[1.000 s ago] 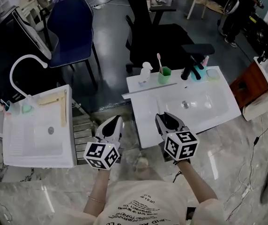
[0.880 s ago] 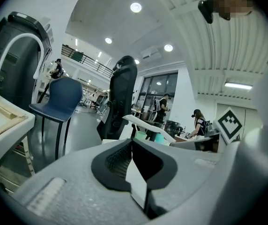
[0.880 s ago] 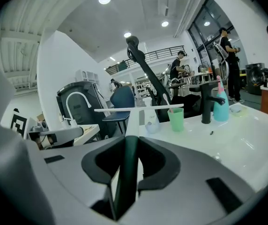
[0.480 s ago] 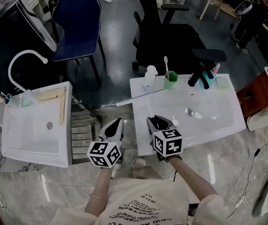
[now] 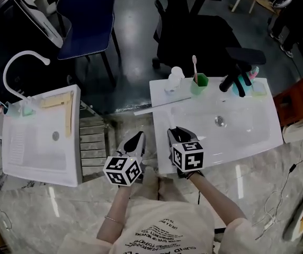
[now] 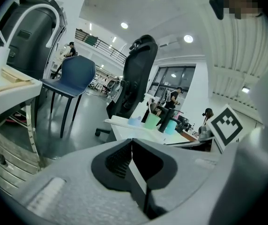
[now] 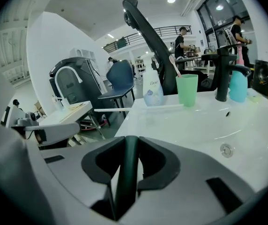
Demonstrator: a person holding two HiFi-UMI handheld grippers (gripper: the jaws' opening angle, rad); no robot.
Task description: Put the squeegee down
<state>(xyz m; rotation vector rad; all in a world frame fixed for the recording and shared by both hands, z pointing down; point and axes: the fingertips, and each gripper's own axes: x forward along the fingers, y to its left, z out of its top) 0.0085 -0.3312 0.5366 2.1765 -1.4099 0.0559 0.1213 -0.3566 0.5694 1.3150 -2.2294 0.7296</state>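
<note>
We locate the squeegee (image 5: 162, 106) with its long pale blade over the rear left corner of the white sink (image 5: 247, 142). One end projects past the sink's left edge. We cannot tell whether the blade touches the rim. The blade lies just in front of the bottle (image 5: 174, 78) and the green cup (image 5: 199, 82). The right gripper (image 5: 178, 133) has its jaws clamped on the squeegee's dark handle. The left gripper (image 5: 137, 138), jaws together with nothing between them, sits just beside the sink's left edge.
</note>
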